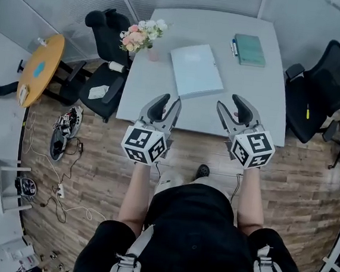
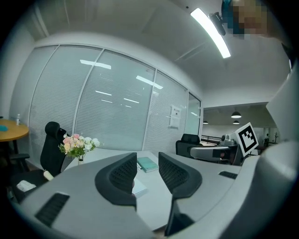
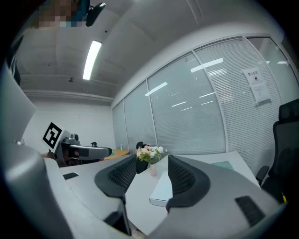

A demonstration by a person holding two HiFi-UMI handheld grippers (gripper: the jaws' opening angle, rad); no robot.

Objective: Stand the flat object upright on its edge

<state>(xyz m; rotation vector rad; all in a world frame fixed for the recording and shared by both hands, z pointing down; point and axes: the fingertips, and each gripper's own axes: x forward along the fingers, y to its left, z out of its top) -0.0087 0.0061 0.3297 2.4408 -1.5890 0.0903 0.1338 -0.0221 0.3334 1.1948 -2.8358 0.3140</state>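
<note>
Both forearms reach forward side by side, holding the left gripper (image 1: 171, 101) and the right gripper (image 1: 229, 103) almost level over the near edge of the desk (image 1: 262, 105). Both pairs of jaws stand apart with nothing between them. Just beyond, the pale blue folder (image 1: 196, 69) lies flat on the desk, untouched.

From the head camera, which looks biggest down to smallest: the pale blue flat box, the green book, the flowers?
1. pale blue flat box: clearly largest.
2. flowers and green book: about alike, and the flowers stand taller, nearer the camera, so unranked.
</note>
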